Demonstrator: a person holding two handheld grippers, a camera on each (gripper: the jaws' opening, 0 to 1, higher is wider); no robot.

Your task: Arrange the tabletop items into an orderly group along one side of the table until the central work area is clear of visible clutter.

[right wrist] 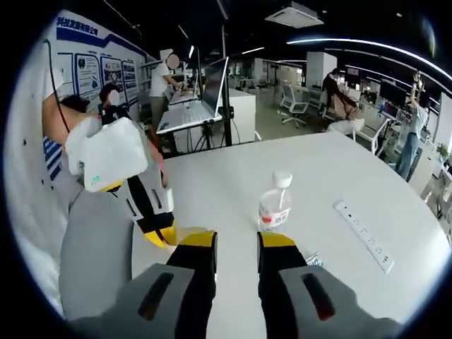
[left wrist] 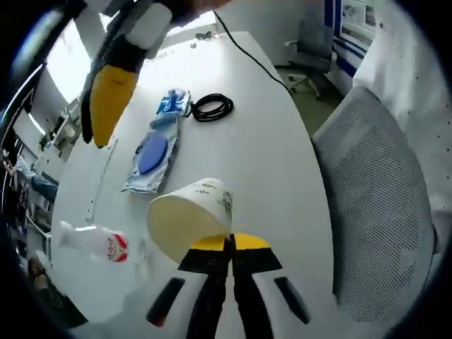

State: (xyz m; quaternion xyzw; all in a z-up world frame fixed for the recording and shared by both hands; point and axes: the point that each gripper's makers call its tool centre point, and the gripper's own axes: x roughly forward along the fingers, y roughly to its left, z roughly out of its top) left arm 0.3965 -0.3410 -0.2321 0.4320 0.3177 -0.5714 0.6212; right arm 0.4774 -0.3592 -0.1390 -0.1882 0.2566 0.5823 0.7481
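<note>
Gripping a paper cup (left wrist: 192,215) by its rim, left hand-held gripper (left wrist: 229,244) with jaws pinched together on the cup wall, cup tipped on its side with the open mouth toward the camera at 7 o'clock. Judged barely begun: clutter spread across the white tabletop (left wrist: 275,155) in the left gripper view. Lying loose beyond the cup at 11 o'clock, a clear packet with a blue disc (left wrist: 150,157) and, just past it, a blue-and-white wrapper (left wrist: 173,102). Coiled at 12 o'clock, a black cable (left wrist: 212,107), apart from the wrapper. Resting at 9 o'clock near the tabletop's edge, a small plastic bottle with a red label (left wrist: 99,241), on its side. Nothing yet gathered into a tidy row along one side, as far as visible; cup, packets, cable and bottle all left to group. Hovering at upper left of the same view, right hand-held gripper (left wrist: 109,99), yellow pad pointing down over the tabletop, touching nothing. Seen from the right gripper view, right hand-held gripper (right wrist: 236,247) held level and partly open, a clear gap between the jaws, nothing held, aimed toward an upright water bottle (right wrist: 275,201) at 12 o'clock. Stretching at 3 o'clock, a white power strip (right wrist: 364,233). Entering from 9 o'clock, left hand-held gripper (right wrist: 159,229), tips down at the near edge beside a grey mesh chair (right wrist: 95,247).
</note>
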